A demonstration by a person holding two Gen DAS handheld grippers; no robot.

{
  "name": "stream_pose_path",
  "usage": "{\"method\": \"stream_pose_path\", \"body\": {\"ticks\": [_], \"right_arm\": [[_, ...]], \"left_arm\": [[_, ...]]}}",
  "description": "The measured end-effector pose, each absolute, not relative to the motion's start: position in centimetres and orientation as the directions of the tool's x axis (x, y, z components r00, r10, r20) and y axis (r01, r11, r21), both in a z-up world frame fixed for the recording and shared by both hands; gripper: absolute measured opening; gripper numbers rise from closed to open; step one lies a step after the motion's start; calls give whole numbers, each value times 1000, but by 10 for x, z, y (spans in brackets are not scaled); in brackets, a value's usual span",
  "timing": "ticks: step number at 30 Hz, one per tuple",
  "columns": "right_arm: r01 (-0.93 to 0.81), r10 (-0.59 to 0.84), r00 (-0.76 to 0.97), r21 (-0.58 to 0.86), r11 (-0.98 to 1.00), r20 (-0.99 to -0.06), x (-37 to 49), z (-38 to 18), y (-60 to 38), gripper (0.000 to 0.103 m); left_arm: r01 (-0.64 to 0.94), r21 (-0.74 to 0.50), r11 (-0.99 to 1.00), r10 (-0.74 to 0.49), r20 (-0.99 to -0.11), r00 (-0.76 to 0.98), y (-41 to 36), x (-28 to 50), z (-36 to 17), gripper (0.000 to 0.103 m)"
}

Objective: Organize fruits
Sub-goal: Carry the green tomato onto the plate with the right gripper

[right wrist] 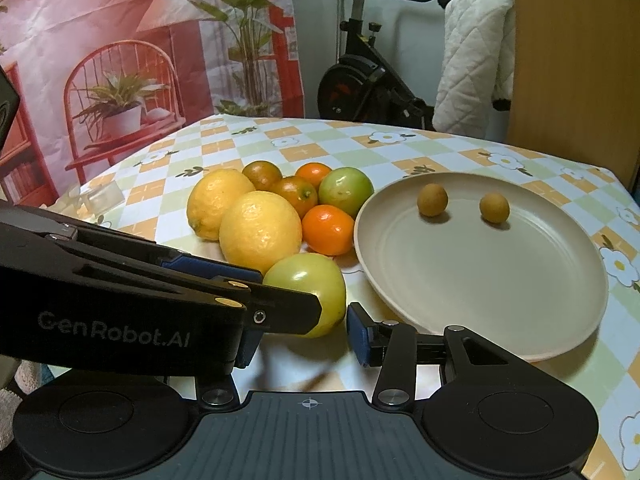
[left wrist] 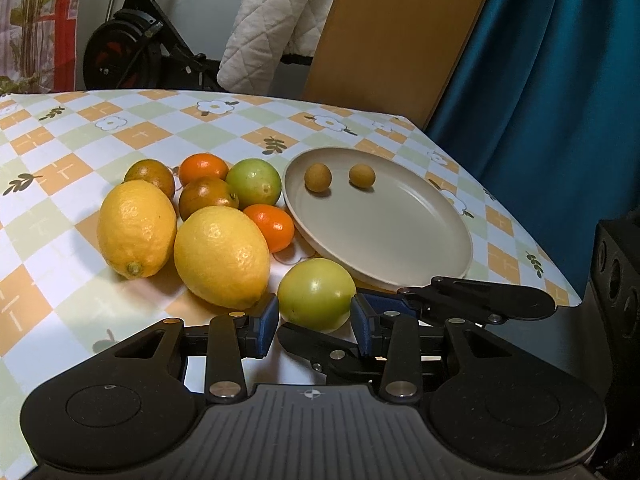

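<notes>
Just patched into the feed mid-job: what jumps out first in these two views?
The near green fruit sits between the blue pads of the left tool, with the right tool crowding in beside it. Behind it lies a pile led by two big lemons. To the right, a beige plate holds only two small brown fruits.

I see my left gripper (right wrist: pixel 297 307) straddling a round yellow-green fruit (right wrist: pixel 310 286) beside the beige round plate (right wrist: pixel 460 312).

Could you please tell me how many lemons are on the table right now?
2. One lemon lies at the left of the fruit cluster; the other lemon sits beside it, nearer the green fruit. None looks hidden.
</notes>
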State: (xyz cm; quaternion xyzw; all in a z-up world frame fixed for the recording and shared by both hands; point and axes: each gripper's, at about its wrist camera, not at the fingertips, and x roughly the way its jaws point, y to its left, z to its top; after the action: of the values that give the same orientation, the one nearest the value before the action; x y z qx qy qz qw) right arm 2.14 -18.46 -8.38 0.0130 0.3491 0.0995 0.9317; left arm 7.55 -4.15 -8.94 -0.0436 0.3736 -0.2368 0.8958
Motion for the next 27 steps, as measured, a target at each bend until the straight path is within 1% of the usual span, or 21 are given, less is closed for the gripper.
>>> {"method": "stream_pose_path", "body": {"ticks": [9, 15, 27], "right_arm": [[-167, 182, 751, 84, 982, -634, 19, -77, -186, 40], [-150, 166, 785, 78, 986, -597, 13, -61, -191, 40], [-126, 147, 811, 77, 989, -566, 14, -49, -201, 40]], "left_arm": [[412, -245, 878, -468, -629, 621, -47, 75, -82, 41], [445, -216, 869, -478, -596, 645, -53, 68, -66, 41], [472, -193, 860, -488, -581, 651, -65, 74, -54, 41]]}}
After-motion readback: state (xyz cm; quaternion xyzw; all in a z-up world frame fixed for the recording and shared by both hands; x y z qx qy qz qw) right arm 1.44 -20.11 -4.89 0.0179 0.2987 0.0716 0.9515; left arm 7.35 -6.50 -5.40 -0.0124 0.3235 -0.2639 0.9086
